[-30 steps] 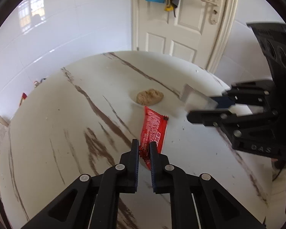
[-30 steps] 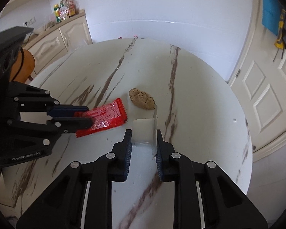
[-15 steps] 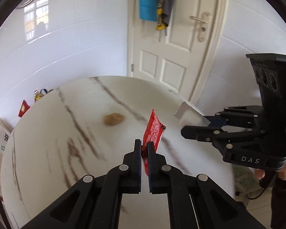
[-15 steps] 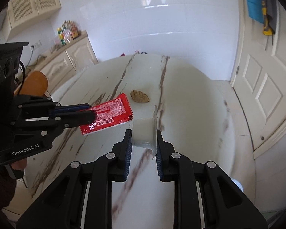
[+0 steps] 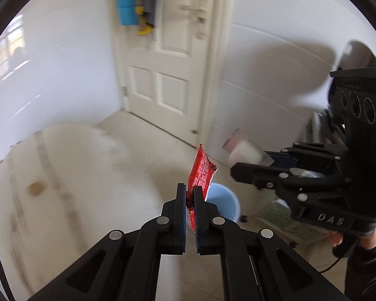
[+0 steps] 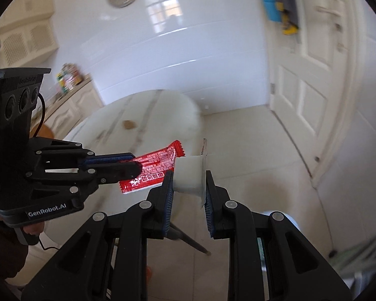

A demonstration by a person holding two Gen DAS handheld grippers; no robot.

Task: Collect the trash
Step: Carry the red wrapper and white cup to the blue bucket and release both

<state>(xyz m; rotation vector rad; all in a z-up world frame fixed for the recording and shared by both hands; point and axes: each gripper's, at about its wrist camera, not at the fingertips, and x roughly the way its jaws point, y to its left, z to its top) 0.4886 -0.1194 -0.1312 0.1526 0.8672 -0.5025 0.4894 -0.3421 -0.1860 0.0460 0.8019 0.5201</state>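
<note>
Both pieces of trash lifted off the counter and swung toward the bin.

Left tool [image 5: 190,195] clenched on the red snack wrapper [image 5: 200,173]; right tool [image 6: 188,183] clamped on the small white plastic cup [image 6: 189,174], foil lid peeled up at one edge. A second ago over the marble counter [image 5: 62,170], now carried out over the tiled floor, with the pale blue bin [image 5: 223,204] directly below the wrapper. Probably ready for the drop. Wrapper thin, glossy, crinkled, held edge-up by its lower end. Cup squat, translucent, gripped across its sides. Brown crumpled lump [image 6: 129,124] left behind on the counter, blurred.
</note>
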